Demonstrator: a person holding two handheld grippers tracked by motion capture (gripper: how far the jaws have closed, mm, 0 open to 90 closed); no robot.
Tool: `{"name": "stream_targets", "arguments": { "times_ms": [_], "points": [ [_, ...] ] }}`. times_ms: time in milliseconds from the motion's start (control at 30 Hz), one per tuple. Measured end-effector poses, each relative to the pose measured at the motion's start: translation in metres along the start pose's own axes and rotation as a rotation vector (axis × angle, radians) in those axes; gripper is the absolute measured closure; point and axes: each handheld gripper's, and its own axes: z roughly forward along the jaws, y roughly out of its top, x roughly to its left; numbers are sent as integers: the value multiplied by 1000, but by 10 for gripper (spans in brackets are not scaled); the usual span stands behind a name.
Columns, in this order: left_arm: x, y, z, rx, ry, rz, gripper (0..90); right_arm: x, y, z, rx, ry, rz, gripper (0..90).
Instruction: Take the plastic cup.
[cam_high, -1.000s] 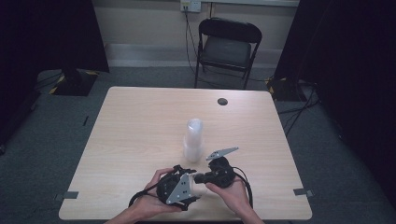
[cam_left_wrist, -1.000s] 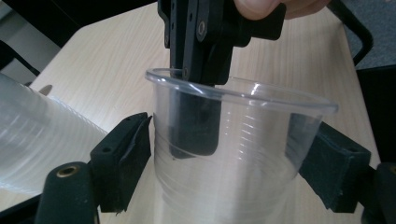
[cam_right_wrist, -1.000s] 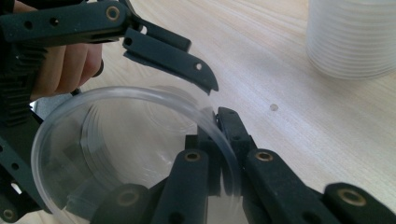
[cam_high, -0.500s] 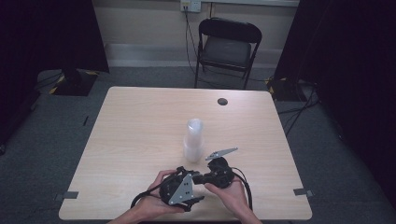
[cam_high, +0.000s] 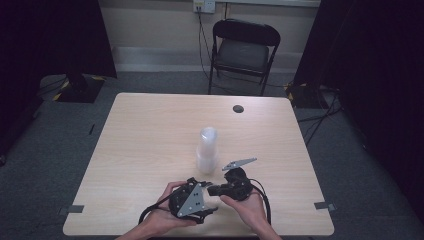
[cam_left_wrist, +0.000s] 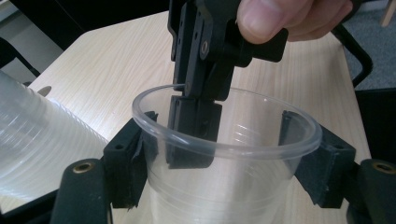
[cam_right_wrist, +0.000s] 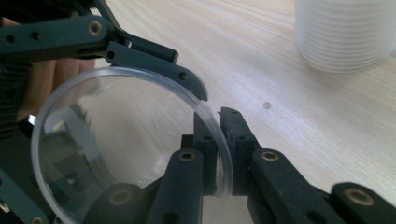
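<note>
While L tongs (cam_left_wrist: 224, 154) close round clear cup (cam_left_wrist: 233, 140), R tongs (cam_right_wrist: 218, 140) pinch its rim.

No readable writing

No text, label, brand, number or sign can be made out on anything here.

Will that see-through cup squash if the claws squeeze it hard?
Probably yes. The clear cup has a thin rim and see-through wall, so it likely bends easily. The right gripper pinches its wall while the left gripper, whose jaws have just been closing, brackets its sides. It looks light and perhaps slippery.
</note>
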Motion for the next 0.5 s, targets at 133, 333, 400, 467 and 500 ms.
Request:
{"name": "stream_targets", "arguments": {
  "times_ms": [133,333,400,467,500],
  "points": [
    [0,0,-1,3,2,4,291,0,0,0,-9,0,-1,810],
    [0,-1,0,-7,5,-16,295,0,1,-3,-27,-3,3,716],
    [0,-1,0,-10,0,-25,295,0,1,-4,-37,-4,-2,705],
    [1,-1,0,-14,0,-38,294,0,1,-4,-49,-2,-6,692],
    [1,-1,0,-14,0,-38,294,0,1,-5,-55,-2,-7,693]
  ]
}}
